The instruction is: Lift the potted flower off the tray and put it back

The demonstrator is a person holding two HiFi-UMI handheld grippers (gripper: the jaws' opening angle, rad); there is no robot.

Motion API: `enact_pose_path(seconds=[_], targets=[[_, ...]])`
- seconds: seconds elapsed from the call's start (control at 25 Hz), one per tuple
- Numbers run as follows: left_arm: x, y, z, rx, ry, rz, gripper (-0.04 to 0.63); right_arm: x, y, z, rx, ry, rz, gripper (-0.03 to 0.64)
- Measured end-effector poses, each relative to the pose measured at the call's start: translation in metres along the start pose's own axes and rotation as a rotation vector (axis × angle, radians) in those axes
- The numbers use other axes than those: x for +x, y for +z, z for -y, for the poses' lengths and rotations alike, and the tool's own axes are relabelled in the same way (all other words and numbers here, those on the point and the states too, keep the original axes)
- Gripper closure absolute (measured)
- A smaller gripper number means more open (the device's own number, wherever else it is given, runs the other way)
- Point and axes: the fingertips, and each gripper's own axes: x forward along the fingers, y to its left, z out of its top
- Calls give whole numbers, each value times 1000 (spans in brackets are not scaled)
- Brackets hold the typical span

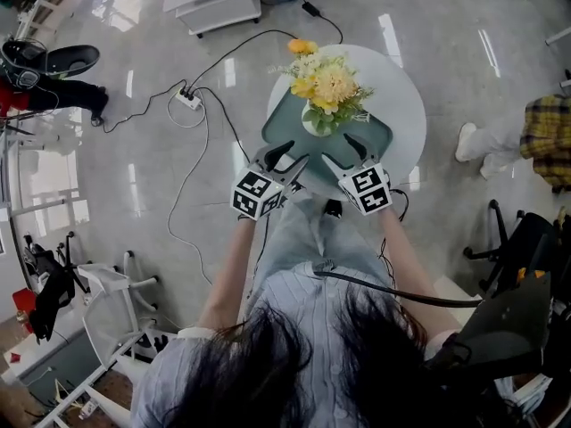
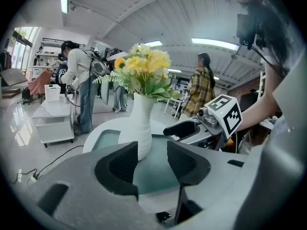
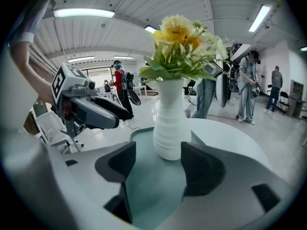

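The potted flower (image 1: 326, 86), yellow and white blooms in a ribbed white vase (image 3: 169, 128), stands upright on the teal tray (image 1: 285, 119) on a round white table (image 1: 406, 105). My left gripper (image 1: 290, 154) hovers at the tray's near left edge, open, with nothing between its pads. In the left gripper view the vase (image 2: 140, 123) stands just beyond the left pad (image 2: 122, 164). My right gripper (image 1: 343, 152) sits at the tray's near right edge, open and empty. In the right gripper view its jaws frame the vase base from a short way back, not touching it.
A power strip (image 1: 187, 99) and cables lie on the floor left of the table. A white cart (image 1: 219, 3) stands at the back. A person in a plaid shirt (image 1: 549, 136) sits at the right, near a black chair (image 1: 526, 239). Other people stand beyond the table.
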Motion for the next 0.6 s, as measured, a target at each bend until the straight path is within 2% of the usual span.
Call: enact_pose_path(seconds=[0.12, 0.32, 0.6], targets=[[18, -6, -10, 25, -38, -33, 409, 13, -10, 15, 23, -16, 11, 336], [34, -3, -31, 29, -67, -21, 390, 37, -19, 26, 21, -5, 14, 298], [58, -8, -47, 53, -141, -16, 274, 64, -16, 34, -85, 42, 0, 252]])
